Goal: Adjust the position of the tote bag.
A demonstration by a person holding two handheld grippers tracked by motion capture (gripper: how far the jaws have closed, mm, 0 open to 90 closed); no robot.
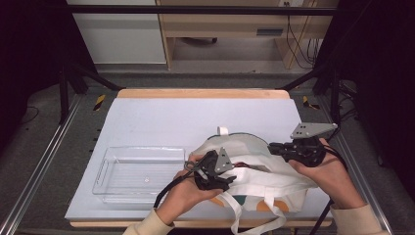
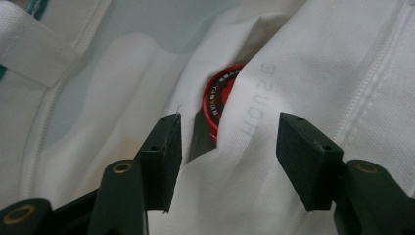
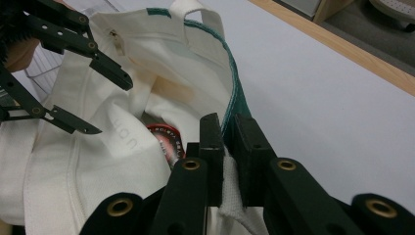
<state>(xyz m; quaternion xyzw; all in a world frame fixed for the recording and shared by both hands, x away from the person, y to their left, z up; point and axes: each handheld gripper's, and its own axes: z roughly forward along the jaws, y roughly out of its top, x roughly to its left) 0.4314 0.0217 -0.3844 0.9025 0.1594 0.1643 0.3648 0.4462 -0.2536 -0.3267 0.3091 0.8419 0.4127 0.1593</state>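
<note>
Lab recording bay, black metal frame (image 1: 195, 10), grey-topped table (image 1: 195, 117), trailing wall cables (image 1: 298, 44)

Bag at the right near part of the tabletop (image 1: 161, 117), tray to its left.

The tote bag (image 1: 254, 171) lies on the tabletop with its mouth facing left, its straps (image 1: 254, 208) trailing over the near edge. A round tin (image 2: 218, 98) sits inside the bag, just within the mouth. The clear tray (image 1: 137, 171) stands just beside the bag on its left. The left hand-held gripper (image 1: 230, 177) is at the mouth between tray and bag; the right hand-held gripper (image 1: 270, 146) is at the bag's far right rim.
</note>
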